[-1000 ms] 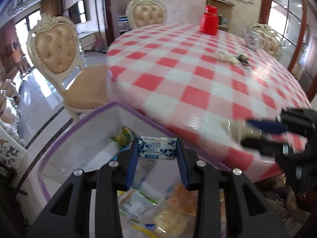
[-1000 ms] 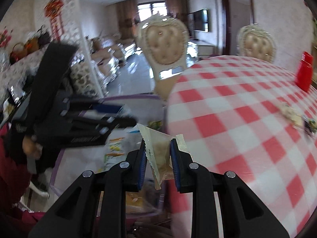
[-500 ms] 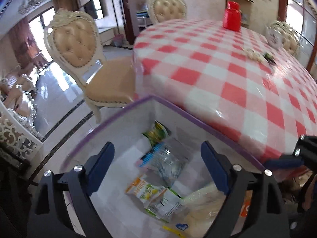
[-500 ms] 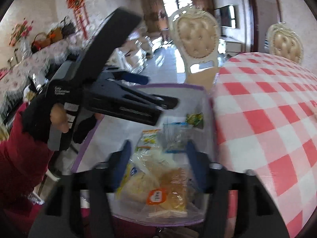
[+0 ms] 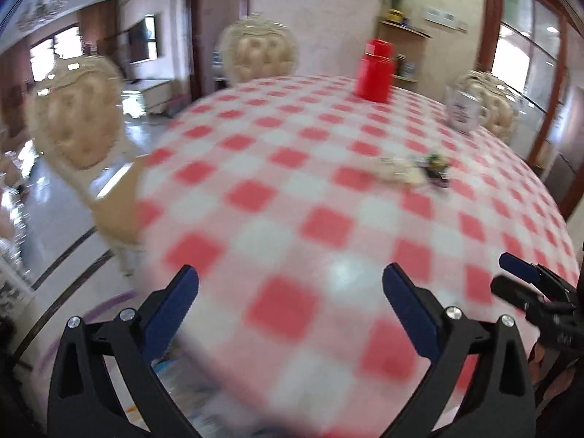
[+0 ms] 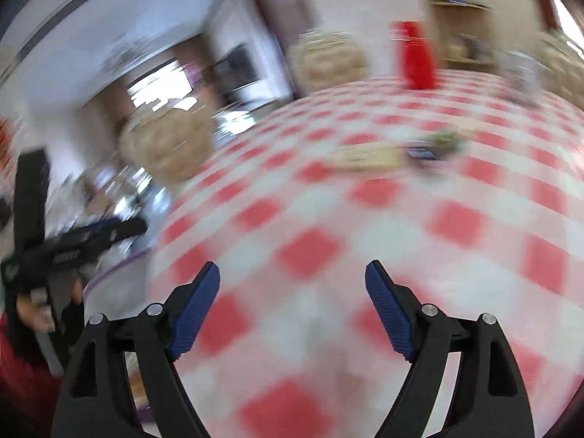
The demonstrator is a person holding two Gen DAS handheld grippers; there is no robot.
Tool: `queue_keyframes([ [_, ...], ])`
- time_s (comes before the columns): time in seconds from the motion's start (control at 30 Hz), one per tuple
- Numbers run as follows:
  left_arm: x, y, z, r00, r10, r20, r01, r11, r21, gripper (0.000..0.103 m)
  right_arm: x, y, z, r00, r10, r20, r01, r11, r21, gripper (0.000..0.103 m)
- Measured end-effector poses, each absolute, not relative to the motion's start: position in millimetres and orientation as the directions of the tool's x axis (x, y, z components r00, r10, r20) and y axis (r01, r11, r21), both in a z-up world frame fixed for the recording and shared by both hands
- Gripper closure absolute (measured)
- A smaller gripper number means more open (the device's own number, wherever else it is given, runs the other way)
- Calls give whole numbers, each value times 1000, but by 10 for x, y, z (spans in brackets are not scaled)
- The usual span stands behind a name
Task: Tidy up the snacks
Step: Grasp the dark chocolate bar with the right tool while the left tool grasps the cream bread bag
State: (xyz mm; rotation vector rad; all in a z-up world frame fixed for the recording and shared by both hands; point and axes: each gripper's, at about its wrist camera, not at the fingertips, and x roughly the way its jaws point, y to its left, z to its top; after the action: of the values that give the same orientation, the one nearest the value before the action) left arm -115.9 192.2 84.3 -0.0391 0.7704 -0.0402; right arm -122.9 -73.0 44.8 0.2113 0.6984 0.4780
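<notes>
My left gripper (image 5: 290,294) is open and empty above the near edge of the red-and-white checked table (image 5: 328,200). My right gripper (image 6: 292,288) is open and empty over the same table (image 6: 401,219); it also shows at the right edge of the left wrist view (image 5: 525,281). A few snack packets (image 5: 412,169) lie far out on the table, also blurred in the right wrist view (image 6: 394,151). The purple-rimmed snack box (image 5: 109,301) shows only as a blurred rim and some packets at the lower left. The left gripper shows at the left of the right wrist view (image 6: 84,237).
A red jar (image 5: 376,71) and a white teapot (image 5: 463,107) stand at the table's far side. Cream padded chairs (image 5: 78,124) stand around the table, one beside the box. Both views are motion-blurred.
Both grippers opened and dropped their packets into the box. They then swung up from the box towards the table top.
</notes>
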Motion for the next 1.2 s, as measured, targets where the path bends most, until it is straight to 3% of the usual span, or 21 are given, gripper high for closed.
queue_keyframes([
  [0.23, -265, 988, 519, 687, -188, -702, 110, 982, -155, 2, -818, -1696, 250, 727, 350, -591, -149, 920, 362, 22],
  [0.37, 199, 827, 405, 712, -168, -682, 25, 976, -215, 2, -455, -1696, 232, 713, 345, -610, -184, 932, 312, 22],
  [0.67, 847, 1029, 222, 717, -181, -673, -175, 888, -426, 2, 610, -1160, 119, 643, 324, -694, -297, 941, 164, 38],
  [0.87, 1015, 1134, 140, 687, -158, -710, -216, 888, -406, 2, 1040, -890, 61, 606, 308, -734, -345, 932, 106, 47],
  [0.93, 1059, 1118, 131, 679, -149, -719, -220, 892, -394, 2, 1154, -884, 3, 570, 310, -761, -346, 930, 120, 55],
  [1.0, 1140, 1033, 141, 665, -100, -740, -232, 915, -331, 2, 1204, -937, -23, 559, 313, -768, -329, 934, 141, 76],
  [1.1, 1220, 889, 123, 640, -58, -766, -212, 945, -248, 2, 1172, -1026, -5, 585, 272, -764, -299, 948, 109, 78],
  [1.17, 1227, 831, 95, 626, -32, -779, -202, 959, -201, 12, 1153, -1111, 2, 586, 287, -758, -274, 950, 147, 78],
  [1.2, 1211, 790, 99, 627, -3, -779, -188, 970, -155, 34, 1141, -1134, 7, 586, 294, -755, -271, 949, 159, 78],
])
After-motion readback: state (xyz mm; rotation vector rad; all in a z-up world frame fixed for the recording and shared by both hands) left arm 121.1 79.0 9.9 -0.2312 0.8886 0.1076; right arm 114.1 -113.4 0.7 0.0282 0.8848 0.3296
